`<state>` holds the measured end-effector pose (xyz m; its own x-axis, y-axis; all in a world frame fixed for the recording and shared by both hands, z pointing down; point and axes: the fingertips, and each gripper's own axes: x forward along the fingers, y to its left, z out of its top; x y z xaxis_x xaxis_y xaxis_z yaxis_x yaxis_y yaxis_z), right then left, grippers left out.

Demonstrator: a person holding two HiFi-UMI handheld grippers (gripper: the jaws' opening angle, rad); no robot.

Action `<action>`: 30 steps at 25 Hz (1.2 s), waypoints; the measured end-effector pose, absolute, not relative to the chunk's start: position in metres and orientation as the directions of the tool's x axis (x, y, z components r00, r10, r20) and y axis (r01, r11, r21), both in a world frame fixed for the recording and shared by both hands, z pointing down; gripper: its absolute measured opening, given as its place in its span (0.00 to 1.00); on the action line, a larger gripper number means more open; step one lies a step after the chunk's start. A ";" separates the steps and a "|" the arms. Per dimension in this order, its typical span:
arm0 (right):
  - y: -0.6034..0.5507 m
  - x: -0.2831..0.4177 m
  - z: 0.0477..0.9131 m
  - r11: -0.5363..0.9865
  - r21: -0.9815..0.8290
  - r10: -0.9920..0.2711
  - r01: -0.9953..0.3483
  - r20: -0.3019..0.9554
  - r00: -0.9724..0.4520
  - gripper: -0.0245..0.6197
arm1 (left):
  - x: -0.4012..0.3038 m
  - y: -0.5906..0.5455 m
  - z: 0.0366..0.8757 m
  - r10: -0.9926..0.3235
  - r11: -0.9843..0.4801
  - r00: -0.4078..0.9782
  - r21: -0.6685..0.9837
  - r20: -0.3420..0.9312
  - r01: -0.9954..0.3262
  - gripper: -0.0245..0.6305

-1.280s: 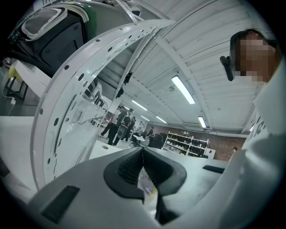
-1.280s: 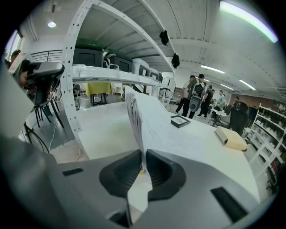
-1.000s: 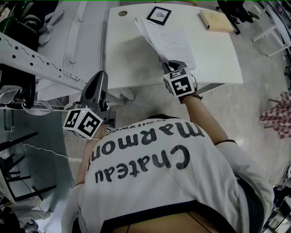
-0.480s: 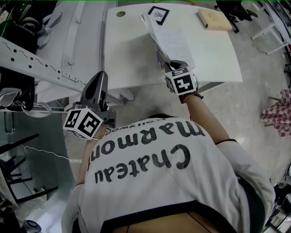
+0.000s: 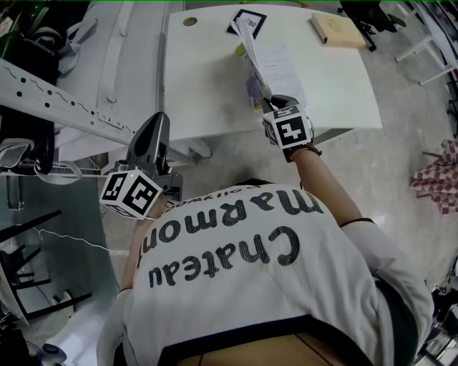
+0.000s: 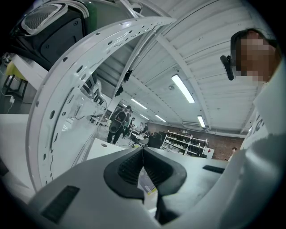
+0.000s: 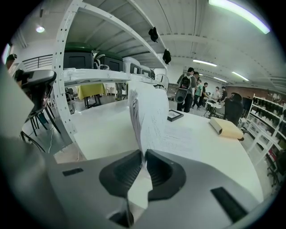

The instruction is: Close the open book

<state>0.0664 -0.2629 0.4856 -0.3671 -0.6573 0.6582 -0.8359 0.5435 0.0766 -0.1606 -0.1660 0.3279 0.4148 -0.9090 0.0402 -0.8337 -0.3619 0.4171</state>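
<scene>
A person in a printed white shirt leans over a white table (image 5: 207, 78), a two-jaw tool in each hand. The right gripper (image 5: 269, 100) pinches the lower edge of a sheaf of leaves of the open book (image 5: 280, 68), its pads pressed onto the paper. The right gripper view shows those leaves (image 7: 149, 114) standing nearly upright between the jaws, while the facing page lies flat on the table to their right. The book sits toward the table's near edge, with a black-framed marker card (image 5: 248, 21) just beyond it and a tan closed book (image 5: 338, 30) well apart at the far right corner. The left gripper (image 5: 157, 121) hangs off the table's left side beside a white perforated frame (image 5: 64, 104), jaws pressed together on nothing.
</scene>
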 end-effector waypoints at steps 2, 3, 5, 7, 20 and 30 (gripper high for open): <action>-0.263 0.068 0.487 0.537 0.074 -0.658 -0.840 0.660 -0.362 0.12 | -0.162 -0.166 0.329 -0.909 -0.361 0.414 0.418 0.041 -0.834 0.07; -0.264 0.069 0.488 0.533 0.071 -0.658 -0.843 0.661 -0.361 0.12 | -0.162 -0.167 0.329 -0.909 -0.361 0.414 0.417 0.041 -0.834 0.07; -0.264 0.070 0.489 0.527 0.063 -0.658 -0.848 0.661 -0.360 0.12 | -0.162 -0.167 0.330 -0.909 -0.361 0.414 0.418 0.042 -0.834 0.07; -0.264 0.073 0.490 0.520 0.056 -0.658 -0.853 0.663 -0.357 0.12 | -0.161 -0.167 0.330 -0.909 -0.360 0.414 0.419 0.042 -0.833 0.07; -0.266 0.082 0.498 0.484 0.029 -0.657 -0.875 0.672 -0.341 0.12 | -0.163 -0.170 0.334 -0.909 -0.357 0.413 0.423 0.047 -0.833 0.07; -0.269 0.093 0.505 0.462 0.032 -0.657 -0.887 0.684 -0.317 0.12 | -0.161 -0.170 0.334 -0.911 -0.352 0.410 0.424 0.050 -0.834 0.07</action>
